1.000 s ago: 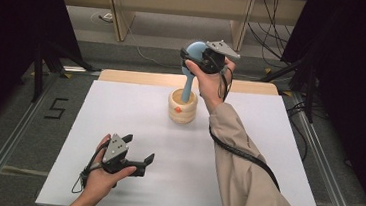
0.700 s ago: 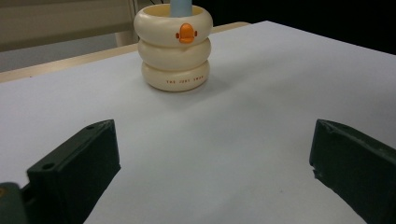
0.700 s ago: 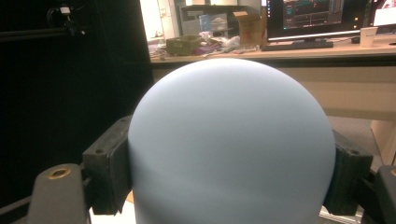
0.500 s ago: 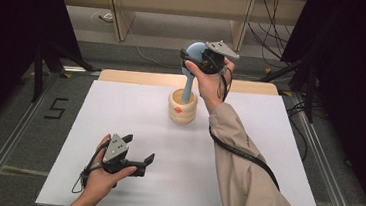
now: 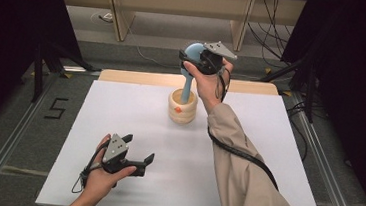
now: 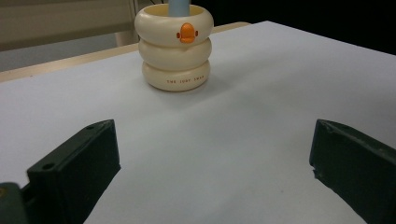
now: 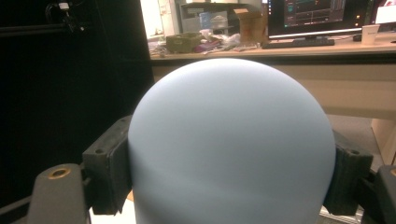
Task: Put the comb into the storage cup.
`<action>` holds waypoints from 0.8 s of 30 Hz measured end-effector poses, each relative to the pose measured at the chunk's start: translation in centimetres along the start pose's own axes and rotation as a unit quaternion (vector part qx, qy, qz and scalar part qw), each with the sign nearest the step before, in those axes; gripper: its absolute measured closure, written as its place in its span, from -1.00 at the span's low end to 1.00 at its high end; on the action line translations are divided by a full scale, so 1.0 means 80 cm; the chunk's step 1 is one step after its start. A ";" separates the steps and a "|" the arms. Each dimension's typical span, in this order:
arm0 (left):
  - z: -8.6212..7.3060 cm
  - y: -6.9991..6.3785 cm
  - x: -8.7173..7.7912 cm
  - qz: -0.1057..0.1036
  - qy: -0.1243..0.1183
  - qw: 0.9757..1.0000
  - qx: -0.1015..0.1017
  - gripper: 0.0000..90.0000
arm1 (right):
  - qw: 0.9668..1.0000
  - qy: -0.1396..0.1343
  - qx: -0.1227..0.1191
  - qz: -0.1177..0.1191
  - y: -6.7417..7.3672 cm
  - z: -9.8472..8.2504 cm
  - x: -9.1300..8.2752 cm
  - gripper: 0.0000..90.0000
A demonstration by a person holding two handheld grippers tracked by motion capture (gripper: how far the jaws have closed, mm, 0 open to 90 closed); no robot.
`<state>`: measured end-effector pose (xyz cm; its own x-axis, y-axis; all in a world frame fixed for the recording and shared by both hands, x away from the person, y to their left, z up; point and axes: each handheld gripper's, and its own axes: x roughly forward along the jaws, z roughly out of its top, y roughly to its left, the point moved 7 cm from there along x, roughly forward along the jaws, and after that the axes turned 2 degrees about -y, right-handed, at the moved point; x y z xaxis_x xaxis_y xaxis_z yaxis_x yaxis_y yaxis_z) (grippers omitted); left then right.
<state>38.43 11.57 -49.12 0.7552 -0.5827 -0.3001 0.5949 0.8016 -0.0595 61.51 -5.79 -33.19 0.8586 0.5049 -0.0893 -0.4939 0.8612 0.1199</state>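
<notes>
A cream ringed holder (image 5: 182,107) (image 6: 173,46) with an orange duck mark stands near the far middle of the white table (image 5: 120,107). A light blue utensil (image 5: 190,68) with a rounded head (image 7: 231,144) stands with its stem inside the holder. My right gripper (image 5: 190,58) (image 7: 229,172) is shut on that blue head, above the holder. My left gripper (image 5: 138,157) (image 6: 210,168) rests low at the table's near left, open with nothing between its jaws, pointing toward the holder.
The table's far edge is a wooden strip (image 5: 138,77). Beyond it are wooden shelf legs (image 5: 118,12) and cables on the floor. Black stands (image 5: 38,65) flank the table. A desk with a monitor (image 7: 317,18) appears behind the blue head.
</notes>
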 end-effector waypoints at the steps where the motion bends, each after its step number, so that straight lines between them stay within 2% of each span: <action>1: 0.000 0.000 0.000 0.000 0.000 1.000 0.000 -0.98 | 1.000 0.000 0.000 0.001 0.000 0.000 0.000 -0.53; 24: -0.001 0.000 0.000 0.000 0.001 1.000 0.001 -0.98 | 1.000 0.003 -0.005 -0.004 0.000 -0.009 0.006 -0.53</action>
<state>38.43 11.54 -49.19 0.7540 -0.5832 -0.3024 0.5963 0.8007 -0.0576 61.84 -5.53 -33.98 0.8614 0.4988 -0.0960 -0.4888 0.8654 0.1103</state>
